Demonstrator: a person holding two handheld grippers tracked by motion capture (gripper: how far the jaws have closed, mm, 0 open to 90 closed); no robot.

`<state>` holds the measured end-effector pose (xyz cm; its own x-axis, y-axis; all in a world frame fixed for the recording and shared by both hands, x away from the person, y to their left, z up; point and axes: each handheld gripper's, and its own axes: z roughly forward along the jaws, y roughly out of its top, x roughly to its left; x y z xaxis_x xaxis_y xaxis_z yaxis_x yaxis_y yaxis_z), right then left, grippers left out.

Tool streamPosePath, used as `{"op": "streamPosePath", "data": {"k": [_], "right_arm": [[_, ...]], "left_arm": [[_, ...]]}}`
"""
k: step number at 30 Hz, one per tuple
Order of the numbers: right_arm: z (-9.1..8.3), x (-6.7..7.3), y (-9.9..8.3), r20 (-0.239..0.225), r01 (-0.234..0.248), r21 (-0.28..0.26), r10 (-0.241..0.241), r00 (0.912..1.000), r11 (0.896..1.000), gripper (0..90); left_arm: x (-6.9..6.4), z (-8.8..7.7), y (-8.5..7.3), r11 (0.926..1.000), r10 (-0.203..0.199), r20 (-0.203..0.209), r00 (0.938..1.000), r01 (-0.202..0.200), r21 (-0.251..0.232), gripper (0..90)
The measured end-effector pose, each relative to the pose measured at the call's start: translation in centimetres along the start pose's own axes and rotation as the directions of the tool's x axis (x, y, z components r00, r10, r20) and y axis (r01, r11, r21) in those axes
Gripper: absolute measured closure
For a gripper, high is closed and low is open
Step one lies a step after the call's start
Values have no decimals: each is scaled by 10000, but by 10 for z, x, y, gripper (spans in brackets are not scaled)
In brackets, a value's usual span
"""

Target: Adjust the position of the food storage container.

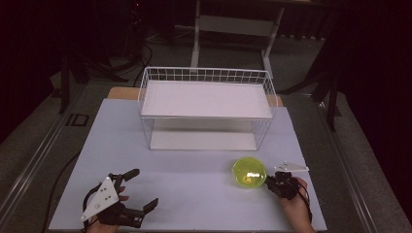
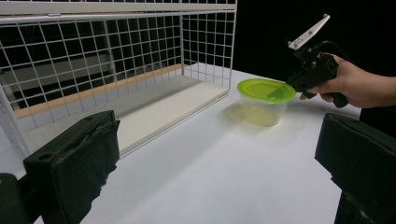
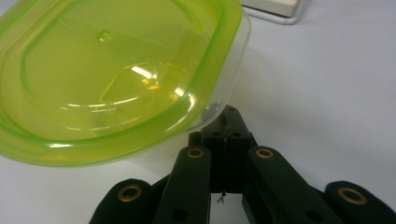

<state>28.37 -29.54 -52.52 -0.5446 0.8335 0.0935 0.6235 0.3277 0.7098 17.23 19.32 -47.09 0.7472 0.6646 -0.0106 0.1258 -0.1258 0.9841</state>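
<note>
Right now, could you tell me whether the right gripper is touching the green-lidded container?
Touching: in the right gripper view, the right gripper's closed tips meet the container at its rim.

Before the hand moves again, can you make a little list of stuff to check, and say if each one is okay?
1. Right gripper shut at the rim of the green-lidded container: ok, jaws are together by the lid's edge.
2. Rim really pinched between the jaws: cannot tell.
3. Green lid lying flat on the tub: ok.
4. Container standing on the white table: ok in the left gripper view.
5. Left gripper open and well away from the container: ok.
6. White wire rack has free shelves: ok, both shelves bare.
</note>
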Motion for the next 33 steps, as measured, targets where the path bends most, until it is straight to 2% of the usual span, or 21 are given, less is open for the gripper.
{"op": "streamPosePath", "data": {"k": [8, 13, 17, 20, 25, 31, 33], "right_arm": [[9, 14, 5, -524, 77, -4, -77, 9986, 10000, 900], [15, 22, 11, -556, 442, 92, -437, 9975, 9990, 900], [18, 26, 14, -732, 427, 115, -418, 9964, 9990, 900], [19, 26, 14, -724, 395, 156, -383, 9966, 9991, 900], [17, 15, 11, -305, 333, 275, -324, 9990, 9991, 900], [19, 16, 12, -472, 220, 225, -209, 9987, 9995, 900], [21, 23, 15, -611, 447, 238, -432, 9972, 9987, 900]], "left_arm": [[-1, 2, 0, 10000, 63, 36, 10000, -63, 72, 3], [-1, 1, 0, 9999, 43, 28, 10000, -43, 104, 3], [-1, 2, -1, 9999, 61, 27, 10000, -62, 140, 3], [-1, 2, -1, 9999, 27, 60, 10000, -28, 158, 3], [-1, 3, -1, 9997, 75, 54, 10000, -76, 231, 3], [-2, 2, -1, 9996, 134, 27, 9999, -135, 253, 3], [-1, 2, -1, 9996, 91, 27, 10000, -91, 257, 3]]}}
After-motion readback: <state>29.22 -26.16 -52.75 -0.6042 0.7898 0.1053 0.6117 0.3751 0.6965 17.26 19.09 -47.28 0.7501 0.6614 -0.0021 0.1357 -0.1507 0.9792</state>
